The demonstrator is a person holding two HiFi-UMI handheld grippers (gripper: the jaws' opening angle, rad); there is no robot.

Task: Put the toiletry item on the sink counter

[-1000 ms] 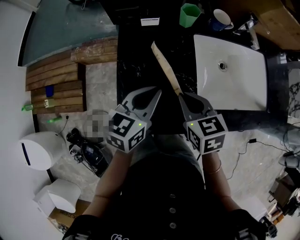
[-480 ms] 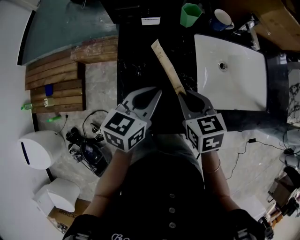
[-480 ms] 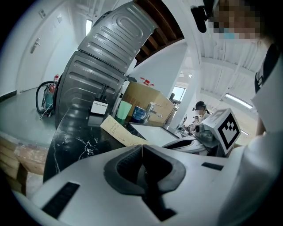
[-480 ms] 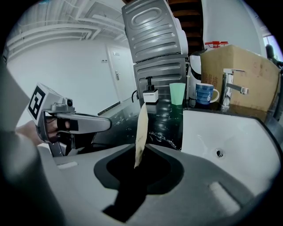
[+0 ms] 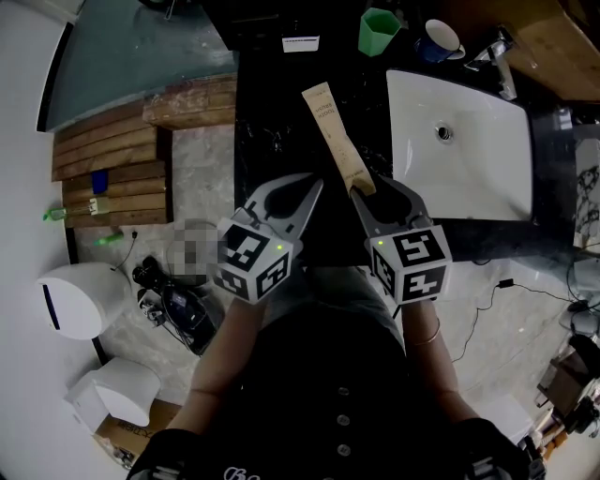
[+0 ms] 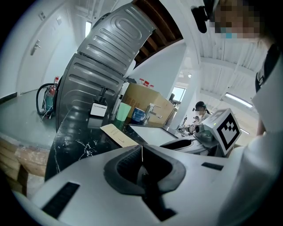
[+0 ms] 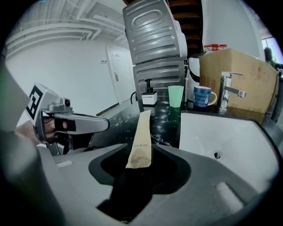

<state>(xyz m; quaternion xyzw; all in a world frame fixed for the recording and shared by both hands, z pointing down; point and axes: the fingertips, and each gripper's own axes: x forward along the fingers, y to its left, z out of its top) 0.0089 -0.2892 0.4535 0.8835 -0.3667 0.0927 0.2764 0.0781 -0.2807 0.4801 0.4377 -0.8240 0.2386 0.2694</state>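
My right gripper (image 5: 381,191) has just opened its jaws, the paper sachet (image 5: 335,139) lying flat on the black counter (image 5: 272,141) toward eleven o'clock, near end loose between them, seemingly light, floppy, best pinched there; left gripper (image 5: 313,185) clenched, empty.

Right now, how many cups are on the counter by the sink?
2: a green cup at the back of the black counter, and a blue mug just right of it, near the faucet. None seems hidden.
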